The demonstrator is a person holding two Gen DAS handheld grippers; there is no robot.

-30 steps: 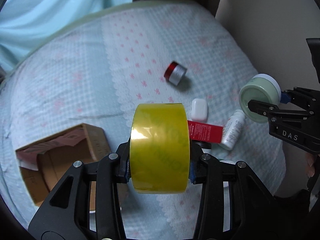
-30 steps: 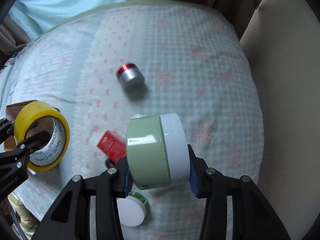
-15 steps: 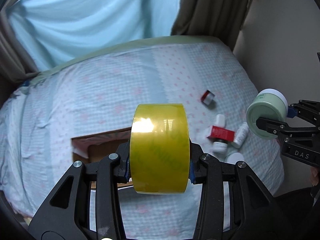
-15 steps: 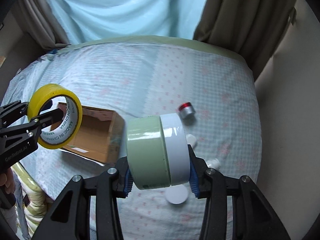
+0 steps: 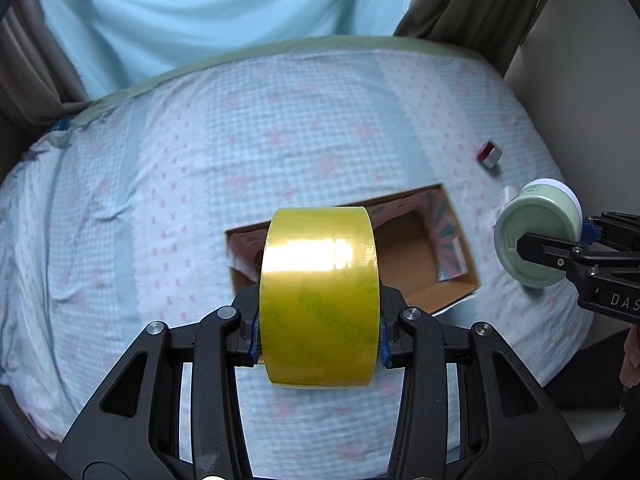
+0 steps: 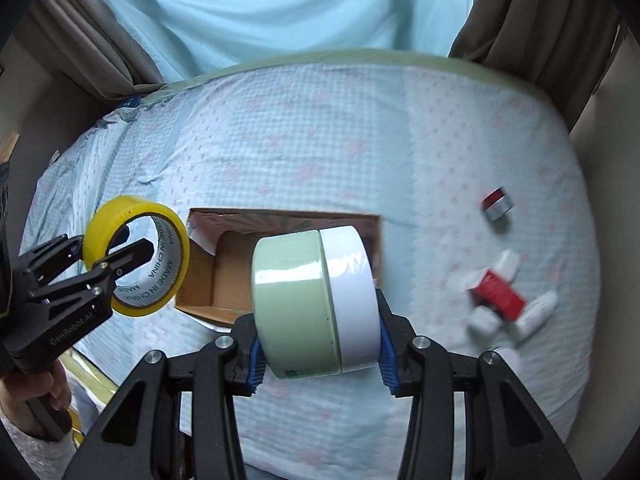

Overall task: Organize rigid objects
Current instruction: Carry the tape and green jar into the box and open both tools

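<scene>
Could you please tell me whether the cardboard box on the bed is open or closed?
Open: the cardboard box shows its bare brown interior from above.

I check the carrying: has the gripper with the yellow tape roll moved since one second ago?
Yes. The left gripper with the yellow tape roll moved left, from beside the open cardboard box to over it.

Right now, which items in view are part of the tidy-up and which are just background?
In play:
- yellow tape roll, clamped in left gripper
- green-and-white jar, clamped in right gripper
- open cardboard box
- red-capped silver jar, red box, small white bottles, loose on the bed

Background:
- bedspread
- curtains
</scene>
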